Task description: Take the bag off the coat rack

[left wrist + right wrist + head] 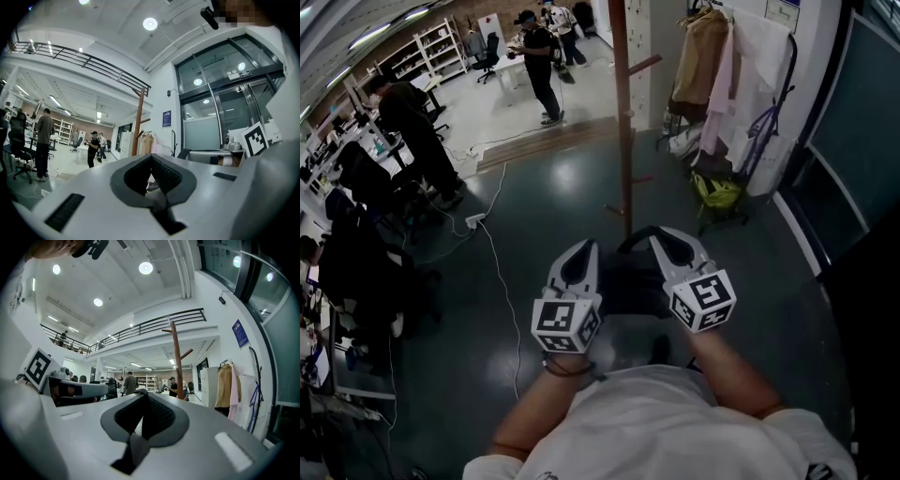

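A black bag [630, 286] hangs low between my two grippers, close to my body. Its curved handle [636, 239] arches up to the tip of my right gripper [662, 234], which looks shut on it. My left gripper [586, 247] is beside the bag, shut, with nothing seen in it. The wooden coat rack [623, 112] stands ahead, its pegs bare. In the left gripper view the jaws [151, 159] meet and the coat rack [139, 119] is far off. In the right gripper view the shut jaws [145, 394] hide the bag, and the coat rack [178, 362] stands beyond.
A clothes rail with coats [712, 66] and a green bag [715, 192] stand to the right of the rack, by a dark glass wall [848, 141]. A white cable [492, 244] runs over the floor. People stand at desks [412, 131] to the left and far back [540, 61].
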Available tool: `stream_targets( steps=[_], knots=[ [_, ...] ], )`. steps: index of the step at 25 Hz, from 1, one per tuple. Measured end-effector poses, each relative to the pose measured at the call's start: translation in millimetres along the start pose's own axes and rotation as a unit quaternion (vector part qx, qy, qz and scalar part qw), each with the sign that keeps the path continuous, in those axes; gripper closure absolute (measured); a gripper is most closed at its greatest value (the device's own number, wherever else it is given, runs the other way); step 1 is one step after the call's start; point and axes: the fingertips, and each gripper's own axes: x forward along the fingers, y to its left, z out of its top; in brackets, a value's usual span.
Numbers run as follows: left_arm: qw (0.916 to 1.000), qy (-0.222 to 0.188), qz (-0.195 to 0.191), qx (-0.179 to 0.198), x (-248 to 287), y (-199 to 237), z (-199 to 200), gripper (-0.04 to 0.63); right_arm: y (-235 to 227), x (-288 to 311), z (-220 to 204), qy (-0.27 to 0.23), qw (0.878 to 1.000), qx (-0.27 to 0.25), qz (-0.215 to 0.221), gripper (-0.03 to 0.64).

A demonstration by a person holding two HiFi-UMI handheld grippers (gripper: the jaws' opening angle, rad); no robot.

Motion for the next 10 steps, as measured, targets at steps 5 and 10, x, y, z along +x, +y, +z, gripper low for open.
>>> stream_targets(
  steps=[5,10],
  knots=[
    [1.0,-0.003,0.001,0.0,-3.4,3.6,3.2,0.588,2.7,0.4,4.0,-0.002,1.0,-0.002,-0.001,0.591],
    [1.0,-0.005,-0.001,-0.001,-13.3,7.3,8.7,0.589,13.5,-0.2,9.8,-0.002,1.0,-0.003,-0.002,0.591]
  ],
)
